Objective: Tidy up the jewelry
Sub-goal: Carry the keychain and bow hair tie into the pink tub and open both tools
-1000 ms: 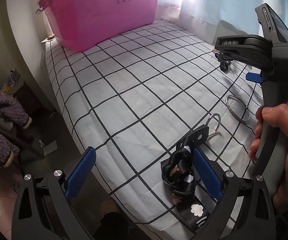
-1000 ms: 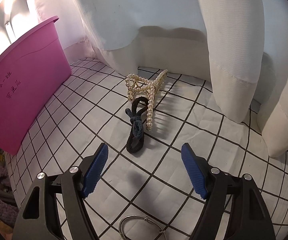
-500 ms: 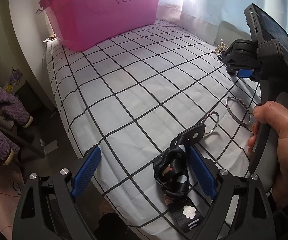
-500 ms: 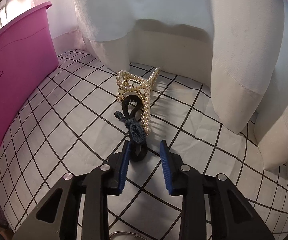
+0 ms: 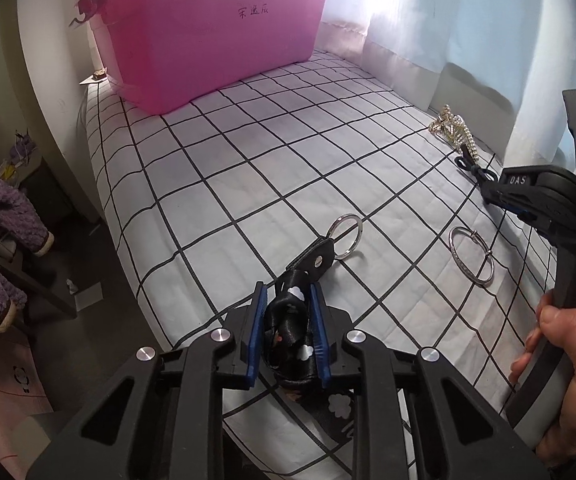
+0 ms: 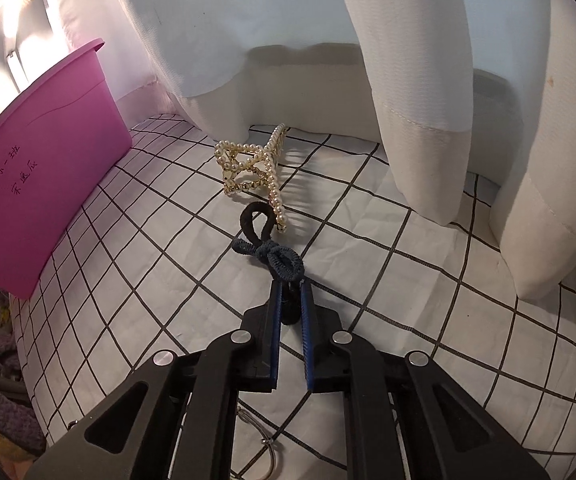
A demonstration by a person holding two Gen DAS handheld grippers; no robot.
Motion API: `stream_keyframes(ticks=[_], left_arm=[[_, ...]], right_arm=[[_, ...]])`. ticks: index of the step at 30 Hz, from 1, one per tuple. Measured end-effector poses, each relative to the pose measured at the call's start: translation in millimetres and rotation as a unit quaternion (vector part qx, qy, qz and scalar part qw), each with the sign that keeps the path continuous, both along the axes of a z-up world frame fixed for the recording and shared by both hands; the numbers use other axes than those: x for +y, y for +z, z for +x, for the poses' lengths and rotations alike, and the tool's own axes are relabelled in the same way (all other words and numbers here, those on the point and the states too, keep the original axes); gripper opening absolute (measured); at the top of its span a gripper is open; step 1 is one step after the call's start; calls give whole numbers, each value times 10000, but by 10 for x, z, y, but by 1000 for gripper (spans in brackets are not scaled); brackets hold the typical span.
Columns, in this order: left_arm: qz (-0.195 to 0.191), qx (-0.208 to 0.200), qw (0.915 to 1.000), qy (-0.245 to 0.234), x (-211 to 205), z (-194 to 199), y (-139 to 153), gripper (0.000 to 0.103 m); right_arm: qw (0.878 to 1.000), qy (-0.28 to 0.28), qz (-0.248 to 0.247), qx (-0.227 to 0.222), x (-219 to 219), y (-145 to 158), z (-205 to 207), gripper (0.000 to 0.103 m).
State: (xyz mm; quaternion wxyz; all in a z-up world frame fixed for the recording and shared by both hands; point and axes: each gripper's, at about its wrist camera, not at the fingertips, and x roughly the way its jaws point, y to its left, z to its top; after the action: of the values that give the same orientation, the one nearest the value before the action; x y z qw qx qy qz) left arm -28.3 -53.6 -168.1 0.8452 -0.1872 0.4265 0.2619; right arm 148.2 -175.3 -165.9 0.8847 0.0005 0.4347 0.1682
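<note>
the left gripper [image 5: 286, 320] has its jaws clenched on the black ribbon strap [image 5: 288, 316], whose key ring [image 5: 344, 230] lies on the checked bed sheet [image 5: 248, 168]. the right gripper [image 6: 290, 312] grips the near end of the dark hair tie [image 6: 276, 256] — its far loop touches the pearl hair claw [image 6: 254, 168]. a silver bangle [image 5: 471, 255] lies near the strap, the pink bin [image 5: 208, 28] well apart.

The left wrist view sits low at the bed's edge, looking along its fingers across the checked sheet [image 5: 248, 152] toward the pink bin [image 5: 208, 28]. The right wrist view sits close above the sheet, facing the curtains [image 6: 416, 80]. Both show the bin and pearl clip [image 6: 254, 168].
</note>
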Motion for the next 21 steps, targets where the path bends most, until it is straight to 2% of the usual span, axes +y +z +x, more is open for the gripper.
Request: stream_keyframes(ticks=[12, 17, 21], left_arm=[[195, -281, 9988, -342, 31, 7, 361, 21], [273, -349, 9975, -546, 91, -24, 652, 21], [479, -435, 9962, -579, 127, -67, 971, 21]], right_arm=[[9991, 189, 297, 237, -226, 104, -347, 9], [9987, 294, 333, 267, -295, 310, -482, 9], [9981, 432, 369, 234, -328, 577, -607, 9]])
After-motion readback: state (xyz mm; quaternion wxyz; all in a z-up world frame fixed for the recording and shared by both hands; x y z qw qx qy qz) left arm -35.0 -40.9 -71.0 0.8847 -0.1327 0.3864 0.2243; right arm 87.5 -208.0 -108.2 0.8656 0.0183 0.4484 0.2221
